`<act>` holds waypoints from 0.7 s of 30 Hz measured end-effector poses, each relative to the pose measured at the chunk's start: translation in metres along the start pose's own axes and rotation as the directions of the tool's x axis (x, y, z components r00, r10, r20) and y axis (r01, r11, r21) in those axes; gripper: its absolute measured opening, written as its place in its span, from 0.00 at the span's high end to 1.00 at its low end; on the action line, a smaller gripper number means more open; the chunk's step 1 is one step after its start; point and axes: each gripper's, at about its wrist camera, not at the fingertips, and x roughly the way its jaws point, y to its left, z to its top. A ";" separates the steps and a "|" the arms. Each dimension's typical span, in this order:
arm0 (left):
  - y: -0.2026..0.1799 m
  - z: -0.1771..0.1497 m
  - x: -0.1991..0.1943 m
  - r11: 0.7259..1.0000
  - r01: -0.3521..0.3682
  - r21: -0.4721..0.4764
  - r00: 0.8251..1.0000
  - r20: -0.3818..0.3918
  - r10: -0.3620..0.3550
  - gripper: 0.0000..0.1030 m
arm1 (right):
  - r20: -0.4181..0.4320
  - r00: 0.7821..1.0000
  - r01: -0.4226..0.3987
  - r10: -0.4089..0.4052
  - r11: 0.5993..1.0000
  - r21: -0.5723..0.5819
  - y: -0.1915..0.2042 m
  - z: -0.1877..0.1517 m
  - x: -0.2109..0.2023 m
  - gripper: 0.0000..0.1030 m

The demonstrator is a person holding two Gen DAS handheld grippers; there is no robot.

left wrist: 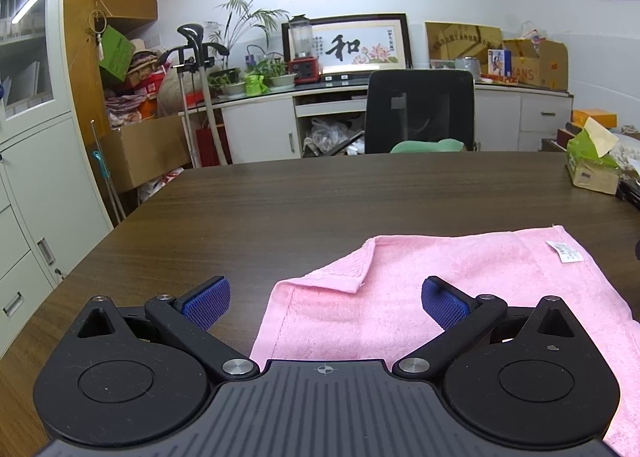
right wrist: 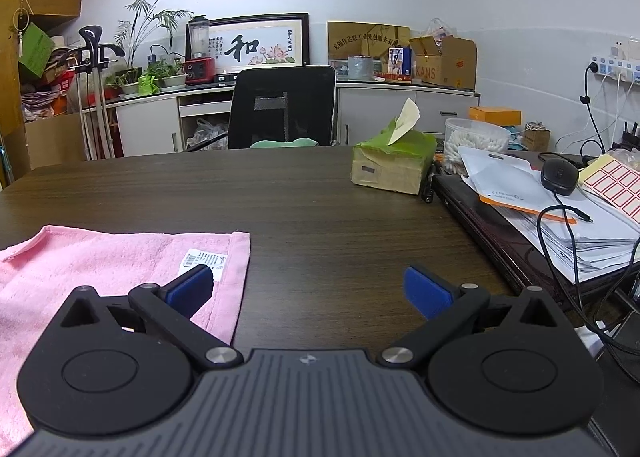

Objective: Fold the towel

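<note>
A pink towel (left wrist: 460,281) lies spread on the dark wooden table (left wrist: 320,193), with its far left corner folded over and a white label near its far right corner. My left gripper (left wrist: 325,303) is open and empty, above the towel's left edge. In the right wrist view the towel (right wrist: 100,265) lies at the left with its label by the far right corner. My right gripper (right wrist: 308,289) is open and empty, its left finger over the towel's right edge and its right finger over the bare table (right wrist: 320,193).
A green tissue box (right wrist: 392,165) stands at the back right of the table. A laptop with a pile of papers (right wrist: 560,225), a mouse (right wrist: 559,176) and cables lies on the right. A black office chair (right wrist: 284,113) stands behind the far edge.
</note>
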 end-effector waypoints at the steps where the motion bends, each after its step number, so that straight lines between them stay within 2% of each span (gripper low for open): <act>1: 0.000 0.000 0.000 1.000 -0.001 -0.001 1.000 0.000 0.001 0.00 | -0.001 1.000 0.000 0.000 1.000 0.002 0.000 0.000 0.000 0.01; 21: 0.004 -0.001 0.004 1.000 0.003 -0.015 1.000 -0.008 -0.003 0.00 | -0.004 1.000 0.005 -0.005 1.000 0.007 0.000 0.001 0.004 0.01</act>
